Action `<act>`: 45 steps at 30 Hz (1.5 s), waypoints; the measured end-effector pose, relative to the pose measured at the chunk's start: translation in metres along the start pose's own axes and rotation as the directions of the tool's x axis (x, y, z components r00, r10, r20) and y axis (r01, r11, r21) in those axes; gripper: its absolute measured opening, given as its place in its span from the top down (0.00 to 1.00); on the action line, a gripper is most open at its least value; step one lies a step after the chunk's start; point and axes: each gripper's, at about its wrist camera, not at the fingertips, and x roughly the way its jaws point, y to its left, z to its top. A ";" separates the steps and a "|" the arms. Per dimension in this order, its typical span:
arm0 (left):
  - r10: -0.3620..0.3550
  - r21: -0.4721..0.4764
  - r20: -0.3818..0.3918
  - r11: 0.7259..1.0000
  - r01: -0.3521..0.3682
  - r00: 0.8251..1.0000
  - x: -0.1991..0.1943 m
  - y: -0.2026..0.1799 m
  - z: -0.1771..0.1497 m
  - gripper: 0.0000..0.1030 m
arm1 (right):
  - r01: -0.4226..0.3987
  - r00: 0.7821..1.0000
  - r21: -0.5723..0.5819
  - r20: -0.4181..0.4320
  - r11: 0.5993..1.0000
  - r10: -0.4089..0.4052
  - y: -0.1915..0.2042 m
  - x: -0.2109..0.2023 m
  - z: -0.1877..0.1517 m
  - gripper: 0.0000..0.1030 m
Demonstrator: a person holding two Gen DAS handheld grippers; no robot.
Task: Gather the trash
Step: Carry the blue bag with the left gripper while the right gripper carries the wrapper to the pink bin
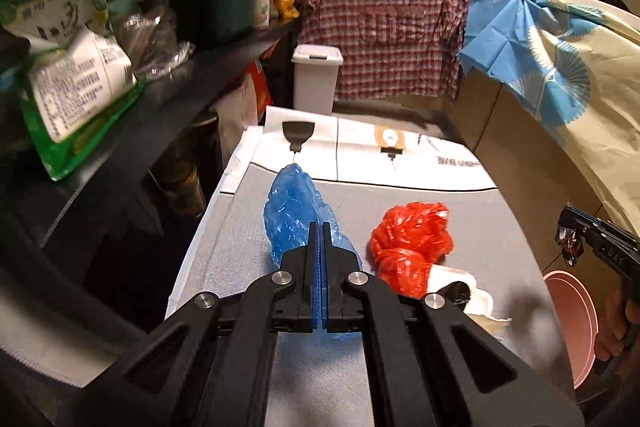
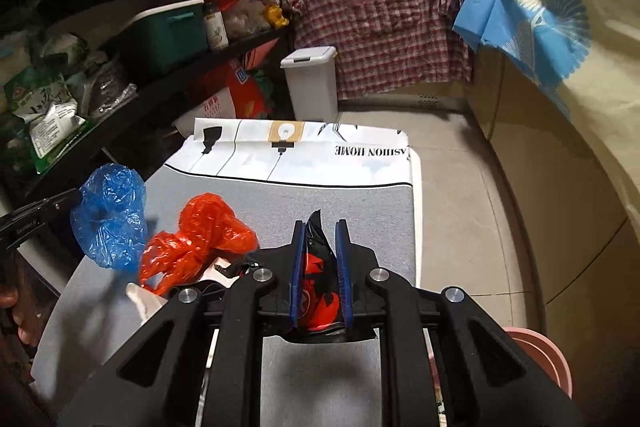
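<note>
My left gripper is shut on a crumpled blue plastic bag and holds it above the grey table top. The bag also shows in the right wrist view, hanging from the left gripper. A crumpled red plastic bag lies on the table to its right, seen too in the right wrist view. My right gripper is shut on a black and red wrapper. The right gripper shows in the left wrist view at the table's right edge.
A white lidded bin stands on the floor behind the table. A pink bucket sits at the table's right side. Black shelves with food bags line the left. White scraps lie by the red bag.
</note>
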 end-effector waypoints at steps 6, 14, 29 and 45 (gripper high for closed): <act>-0.014 0.029 0.039 0.999 0.013 0.999 -0.028 -0.012 0.000 1.00 | 0.010 1.000 0.008 0.022 1.000 -0.010 0.001 -0.030 -0.007 0.85; -0.037 0.027 0.071 0.999 0.035 0.997 -0.060 -0.022 0.003 1.00 | 0.018 0.999 0.019 0.042 1.000 -0.018 0.002 -0.072 -0.019 0.85; -0.128 0.097 0.100 0.988 0.118 0.987 -0.103 -0.064 -0.004 1.00 | 0.074 0.994 0.027 0.080 0.997 -0.076 -0.013 -0.143 -0.038 0.85; -0.228 0.151 0.061 0.965 0.216 0.972 -0.113 -0.111 -0.019 1.00 | 0.183 0.978 0.077 0.086 0.980 -0.189 -0.053 -0.174 -0.070 0.85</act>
